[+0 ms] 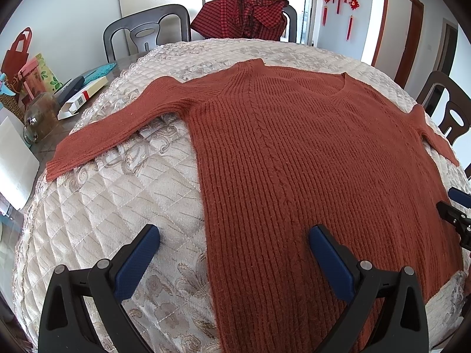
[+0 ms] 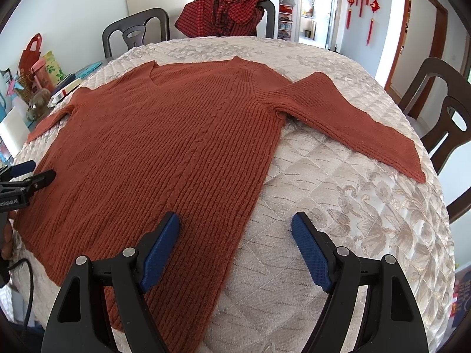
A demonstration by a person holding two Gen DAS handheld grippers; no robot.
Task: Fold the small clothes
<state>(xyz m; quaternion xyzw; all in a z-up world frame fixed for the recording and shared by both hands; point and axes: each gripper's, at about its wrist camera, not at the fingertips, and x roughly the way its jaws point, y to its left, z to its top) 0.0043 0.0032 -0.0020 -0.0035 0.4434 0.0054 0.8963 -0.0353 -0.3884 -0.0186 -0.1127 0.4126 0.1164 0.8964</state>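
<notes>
A rust-orange knitted sweater lies flat and face up on the quilted cream table cover, both sleeves spread out to the sides; it also shows in the right wrist view. My left gripper is open and empty, hovering over the sweater's lower left side edge. My right gripper is open and empty over the sweater's lower right side edge. The left sleeve reaches towards the table's left edge; the right sleeve reaches towards the right edge. Each gripper shows at the edge of the other's view.
A red checked garment hangs on a far chair. Dark chairs stand at the back left and right. Boxes, a glass jar and bags crowd the table's left end.
</notes>
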